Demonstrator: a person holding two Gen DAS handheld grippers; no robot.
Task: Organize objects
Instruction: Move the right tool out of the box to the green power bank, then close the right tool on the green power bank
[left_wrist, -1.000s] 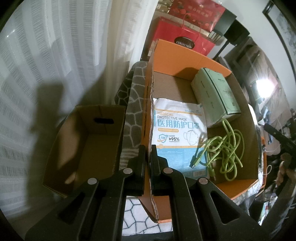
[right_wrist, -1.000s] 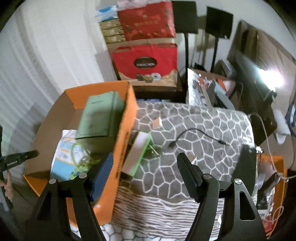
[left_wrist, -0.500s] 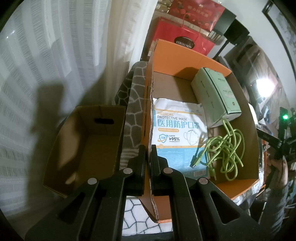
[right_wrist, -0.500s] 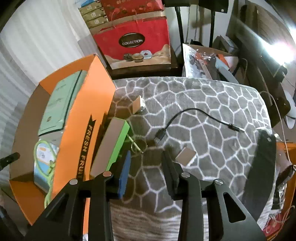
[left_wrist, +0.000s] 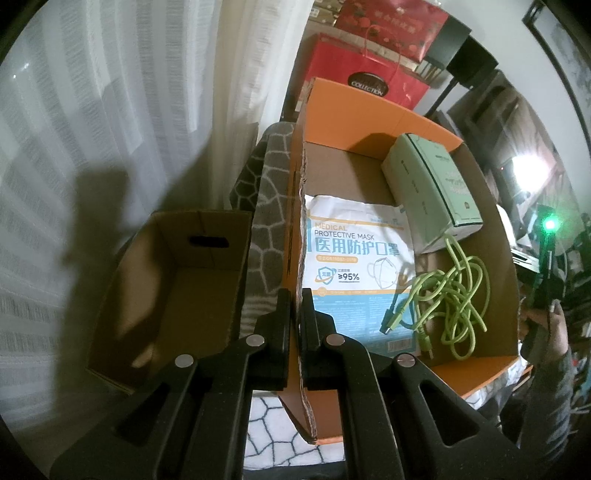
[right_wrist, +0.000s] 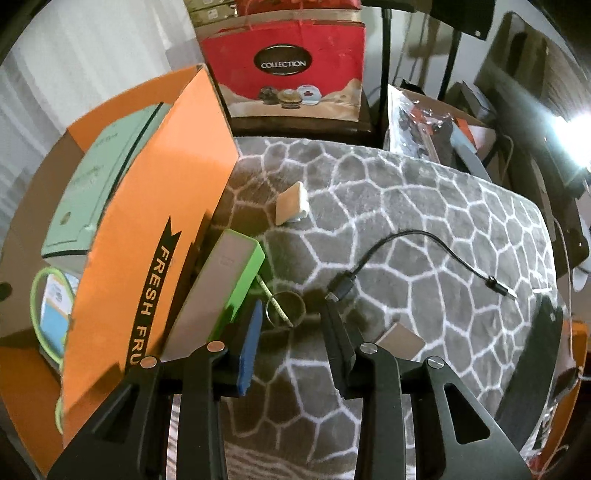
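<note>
Box (left_wrist: 369, 110): corrugated cardboard, matt orange print. Mask pack (left_wrist: 354, 258): glossy plastic film. Cable (left_wrist: 454, 291): braided, green. Blanket (right_wrist: 406, 206): fuzzy cloth. Power bank (right_wrist: 218, 288): smooth plastic shell.

A grey blanket (right_wrist: 424, 206) with a white cracked-stone pattern covers the surface. On it stand an orange box (right_wrist: 155, 229), with a green-edged power bank (right_wrist: 218, 291) leaning against its side. Nearby lie a metal ring (right_wrist: 286, 308), a small beige block (right_wrist: 291, 203), a black cable (right_wrist: 417, 251) and a flat card (right_wrist: 400, 341).
</note>
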